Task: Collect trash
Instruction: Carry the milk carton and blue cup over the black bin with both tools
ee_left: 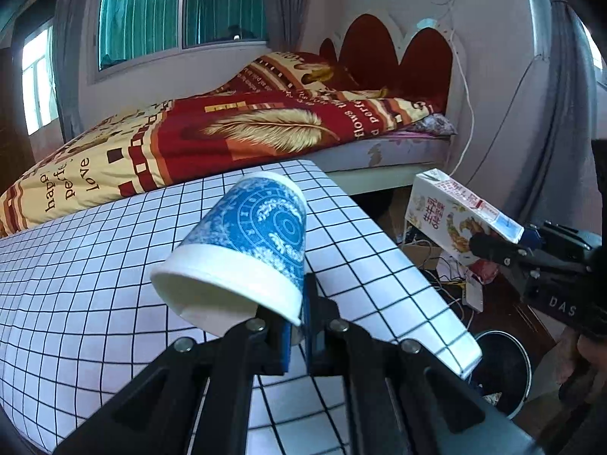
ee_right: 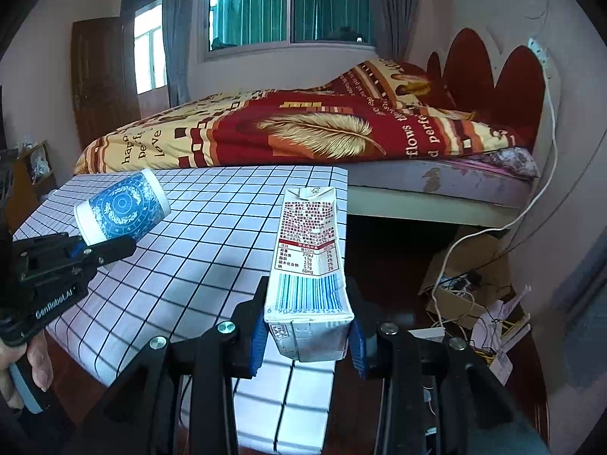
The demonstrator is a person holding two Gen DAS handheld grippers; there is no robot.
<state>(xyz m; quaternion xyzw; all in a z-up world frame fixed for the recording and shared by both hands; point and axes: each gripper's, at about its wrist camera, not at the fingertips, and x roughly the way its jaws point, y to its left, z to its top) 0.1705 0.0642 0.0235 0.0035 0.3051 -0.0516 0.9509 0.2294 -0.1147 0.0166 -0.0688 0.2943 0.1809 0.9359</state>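
Note:
My left gripper point(ee_left: 299, 326) is shut on the rim of a blue-and-white paper cup point(ee_left: 246, 242), which hangs tilted above the grid-patterned table point(ee_left: 114, 265), mouth toward the camera. In the right wrist view the same cup point(ee_right: 121, 208) shows at the left, pinched by the left gripper point(ee_right: 95, 250). My right gripper point(ee_right: 307, 337) is shut on the bottom end of a white milk carton point(ee_right: 307, 258), held upright off the table's right edge. The left wrist view shows that carton point(ee_left: 451, 216) at the right, in the right gripper point(ee_left: 493, 242).
A round black bin point(ee_left: 504, 371) stands on the floor below the table's right corner. A bed with a red and yellow quilt point(ee_right: 303, 129) runs behind the table. Cardboard, papers and cables point(ee_right: 466, 288) clutter the floor by the wall. A person's hand point(ee_right: 34, 364) holds the left gripper's handle.

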